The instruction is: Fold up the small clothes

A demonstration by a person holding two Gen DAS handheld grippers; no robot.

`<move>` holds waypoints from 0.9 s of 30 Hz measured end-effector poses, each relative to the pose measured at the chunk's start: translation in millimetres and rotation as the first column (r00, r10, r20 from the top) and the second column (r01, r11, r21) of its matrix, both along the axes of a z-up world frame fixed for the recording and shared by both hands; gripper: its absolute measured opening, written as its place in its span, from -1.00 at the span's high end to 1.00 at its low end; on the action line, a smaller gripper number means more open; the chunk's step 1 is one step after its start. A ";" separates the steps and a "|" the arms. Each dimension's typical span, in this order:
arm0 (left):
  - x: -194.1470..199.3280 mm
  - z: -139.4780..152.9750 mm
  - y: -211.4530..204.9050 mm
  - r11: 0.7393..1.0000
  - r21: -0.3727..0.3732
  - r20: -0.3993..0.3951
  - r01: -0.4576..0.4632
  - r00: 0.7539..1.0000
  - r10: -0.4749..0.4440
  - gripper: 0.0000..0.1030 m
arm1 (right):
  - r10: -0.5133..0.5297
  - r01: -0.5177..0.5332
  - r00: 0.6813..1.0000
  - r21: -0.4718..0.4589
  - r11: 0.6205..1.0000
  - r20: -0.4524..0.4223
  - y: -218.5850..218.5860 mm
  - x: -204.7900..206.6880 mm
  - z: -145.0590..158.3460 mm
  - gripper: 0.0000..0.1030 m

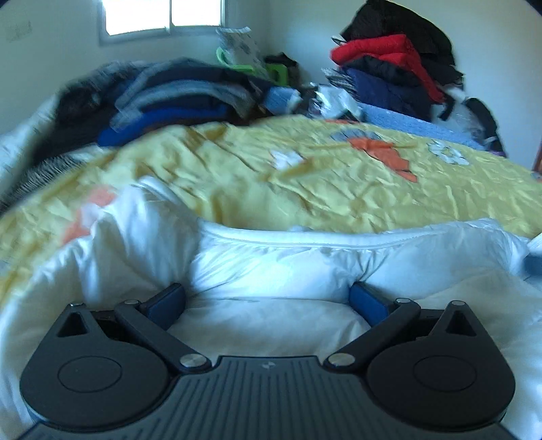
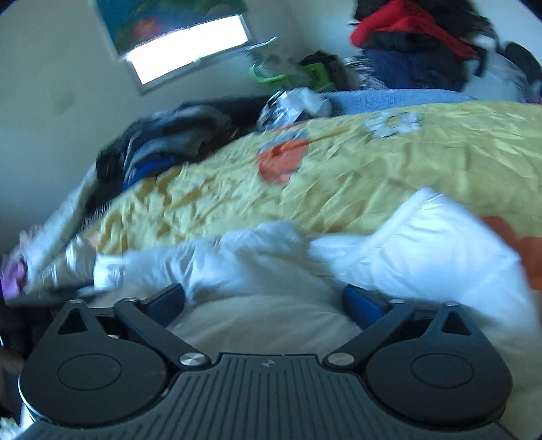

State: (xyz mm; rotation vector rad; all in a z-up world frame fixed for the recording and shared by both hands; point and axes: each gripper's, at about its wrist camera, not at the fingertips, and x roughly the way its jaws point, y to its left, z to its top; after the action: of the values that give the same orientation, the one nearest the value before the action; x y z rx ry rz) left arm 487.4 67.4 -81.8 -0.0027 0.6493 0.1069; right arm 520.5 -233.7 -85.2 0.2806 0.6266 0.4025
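Note:
A white padded garment [image 1: 271, 267] lies bunched on the yellow flowered bedspread [image 1: 237, 172], right in front of the left gripper [image 1: 267, 298]. The left jaws stand wide open with the white fabric bulging between the blue pads [image 1: 167, 301]; they do not clamp it. In the right wrist view the same white garment [image 2: 423, 243] fills the foreground, one sleeve trailing left. The right gripper [image 2: 264, 299] is also wide open, with white fabric lying between its blue pads [image 2: 362, 304]. The right view is blurred.
A stack of folded dark and blue clothes [image 1: 169, 105] sits at the bed's far left. A taller pile with a red jacket [image 1: 389, 54] stands at the far right by the wall. A window [image 1: 162, 17] is behind. The bedspread [image 2: 372, 159] spreads beyond the garment.

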 end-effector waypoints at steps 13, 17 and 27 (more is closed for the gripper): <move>-110.4 19.4 -7.1 0.992 0.126 0.094 0.019 0.995 -0.031 -1.00 | -0.013 0.014 1.000 0.023 1.000 -0.020 -39.4 -52.4 16.1 -0.96; -97.7 5.2 20.8 1.000 0.010 0.052 -0.015 0.999 0.014 -1.00 | -0.027 0.028 0.999 0.063 0.998 -0.025 -50.6 -40.7 -6.7 -0.96; -90.0 -15.3 35.9 0.999 -0.046 0.028 -0.024 0.999 0.025 -1.00 | -0.024 0.024 1.000 0.047 0.999 0.015 -51.0 -37.1 -17.4 -0.93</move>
State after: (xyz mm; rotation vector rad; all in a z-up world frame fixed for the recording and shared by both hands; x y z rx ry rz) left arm 397.4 103.3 -97.1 -0.0565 0.6227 0.1154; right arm 483.4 -284.7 -102.6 0.3289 0.5982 0.3963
